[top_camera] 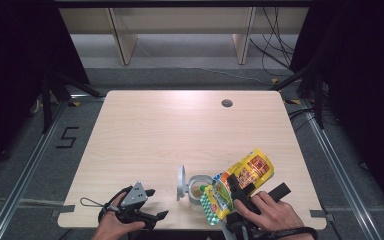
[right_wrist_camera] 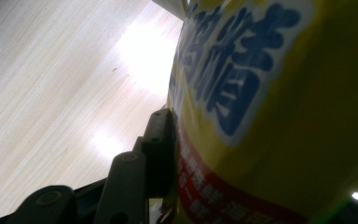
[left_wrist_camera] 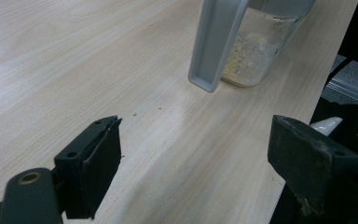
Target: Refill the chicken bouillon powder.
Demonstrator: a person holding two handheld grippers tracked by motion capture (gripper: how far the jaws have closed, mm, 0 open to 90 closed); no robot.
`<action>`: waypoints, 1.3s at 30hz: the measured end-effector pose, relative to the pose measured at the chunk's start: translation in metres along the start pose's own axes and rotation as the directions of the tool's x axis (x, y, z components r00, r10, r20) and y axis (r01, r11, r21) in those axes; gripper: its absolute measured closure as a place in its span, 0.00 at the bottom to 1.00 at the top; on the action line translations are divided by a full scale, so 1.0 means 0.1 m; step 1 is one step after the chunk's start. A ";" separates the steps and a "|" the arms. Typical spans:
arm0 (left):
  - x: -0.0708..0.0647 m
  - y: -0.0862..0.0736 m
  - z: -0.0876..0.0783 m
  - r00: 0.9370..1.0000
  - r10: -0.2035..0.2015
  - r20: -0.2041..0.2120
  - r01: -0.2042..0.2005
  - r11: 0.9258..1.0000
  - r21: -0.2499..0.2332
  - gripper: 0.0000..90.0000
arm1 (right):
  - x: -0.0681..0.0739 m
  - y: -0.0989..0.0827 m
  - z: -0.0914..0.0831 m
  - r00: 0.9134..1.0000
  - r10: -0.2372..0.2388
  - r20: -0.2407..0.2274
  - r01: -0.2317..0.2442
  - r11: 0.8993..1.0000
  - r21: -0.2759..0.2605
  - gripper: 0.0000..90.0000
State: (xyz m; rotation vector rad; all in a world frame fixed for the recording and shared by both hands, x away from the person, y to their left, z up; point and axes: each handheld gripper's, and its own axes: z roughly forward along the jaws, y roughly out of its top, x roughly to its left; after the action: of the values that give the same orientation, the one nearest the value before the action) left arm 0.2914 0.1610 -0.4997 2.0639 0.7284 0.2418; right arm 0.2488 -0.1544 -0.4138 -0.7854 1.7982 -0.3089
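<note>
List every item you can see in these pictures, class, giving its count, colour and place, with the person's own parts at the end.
Table: one, pale wood, centre of the high view.
Cable hole: one, grey, far right part of the table.
Jar: one, clear glass with some beige powder inside, near edge of the table, its grey lid flipped open to the left.
Pouch: one, yellow with green and red print, tilted over the jar's mouth.
Shelving: one unit, pale wood, beyond the table.
Left claw: one, black, open, near the table's near-left edge.
Right claw: one, black, shut on the pouch.
Hands: two, at the bottom edge.
</note>
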 end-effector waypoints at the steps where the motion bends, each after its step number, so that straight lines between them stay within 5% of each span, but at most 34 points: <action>1: 0.00 0.00 0.00 1.000 0.016 0.000 -0.016 1.000 -0.004 0.19 | 0.00 0.00 0.00 1.000 0.000 0.000 0.000 1.000 0.000 0.70; 3: 0.01 0.00 0.00 1.000 0.026 0.000 -0.026 1.000 -0.004 0.19 | 0.00 -0.01 0.00 1.000 0.006 0.000 -0.006 1.000 0.002 0.70; 4: 0.00 0.00 0.00 1.000 -0.003 -0.002 0.003 1.000 -0.001 0.19 | 0.01 -0.01 0.00 1.000 0.010 -0.001 -0.010 1.000 0.001 0.70; 6: 0.01 0.01 0.00 1.000 0.029 0.002 -0.029 1.000 -0.002 0.19 | 0.01 -0.01 0.00 1.000 0.013 -0.004 -0.013 1.000 0.000 0.70; 8: 0.01 0.00 0.00 1.000 0.014 0.002 -0.014 1.000 0.000 0.19 | -0.01 -0.02 0.01 1.000 -0.018 -0.019 0.017 1.000 -0.008 0.70; 10: 0.00 0.00 0.00 1.000 0.001 0.001 -0.001 1.000 0.002 0.19 | 0.00 -0.02 0.00 1.000 0.014 -0.022 -0.014 1.000 -0.001 0.70; 13: 0.01 0.00 0.00 1.000 0.027 0.002 -0.027 1.000 -0.002 0.19 | 0.00 -0.02 0.00 1.000 0.010 -0.014 -0.010 1.000 0.000 0.70; 14: 0.00 0.00 0.00 1.000 -0.003 -0.001 0.003 1.000 0.000 0.19 | -0.01 -0.02 0.01 1.000 -0.012 -0.018 0.012 1.000 -0.009 0.70; 15: 0.00 0.00 0.00 1.000 0.001 0.000 -0.001 1.000 0.000 0.19 | 0.01 -0.01 0.00 1.000 0.019 -0.023 -0.019 1.000 -0.003 0.70; 17: 0.01 0.01 0.00 1.000 0.028 0.003 -0.028 1.000 0.000 0.19 | -0.01 -0.02 0.01 1.000 -0.008 -0.020 0.007 1.000 -0.015 0.70; 19: 0.00 0.00 0.00 1.000 -0.001 0.001 0.001 1.000 0.002 0.19 | 0.00 -0.01 0.01 1.000 0.016 -0.022 -0.017 1.000 -0.006 0.70; 25: 0.00 0.00 0.01 1.000 0.007 -0.007 -0.007 1.000 0.004 0.19 | -0.03 0.02 0.03 0.999 -0.044 -0.004 0.044 0.999 -0.007 0.70; 26: 0.00 0.00 0.00 1.000 0.008 -0.004 -0.008 1.000 0.004 0.19 | -0.01 0.03 0.03 1.000 -0.004 -0.004 0.004 1.000 -0.008 0.70; 30: 0.01 0.00 0.00 1.000 0.023 -0.002 -0.023 1.000 -0.003 0.19 | -0.01 0.03 0.04 1.000 -0.003 -0.004 0.003 1.000 -0.011 0.70; 31: 0.02 0.00 0.00 1.000 0.031 0.001 -0.031 1.000 0.005 0.19 | -0.03 0.01 0.04 0.999 -0.036 -0.002 0.036 0.999 -0.014 0.70; 35: 0.00 0.00 0.00 1.000 0.003 0.002 -0.003 1.000 0.002 0.19 | -0.01 -0.01 0.03 1.000 -0.003 -0.003 0.003 1.000 0.000 0.70; 36: 0.01 0.00 0.00 1.000 0.025 0.003 -0.025 1.000 0.000 0.19 | -0.02 -0.01 0.03 1.000 0.002 -0.018 -0.002 1.000 -0.002 0.70; 37: 0.00 0.00 0.00 1.000 -0.001 0.000 0.001 1.000 0.002 0.19 | -0.02 -0.01 0.03 1.000 0.006 -0.024 -0.006 1.000 0.000 0.70; 39: 0.01 0.00 0.00 1.000 0.029 0.003 -0.029 1.000 0.000 0.19 | -0.02 -0.02 0.02 1.000 0.008 -0.023 -0.008 1.000 -0.001 0.70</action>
State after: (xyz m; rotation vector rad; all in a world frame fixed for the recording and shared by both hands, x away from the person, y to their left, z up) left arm 0.2926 0.1617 -0.4994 2.0757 0.6971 0.2552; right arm 0.2518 -0.1542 -0.4126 -0.7785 1.8224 -0.3129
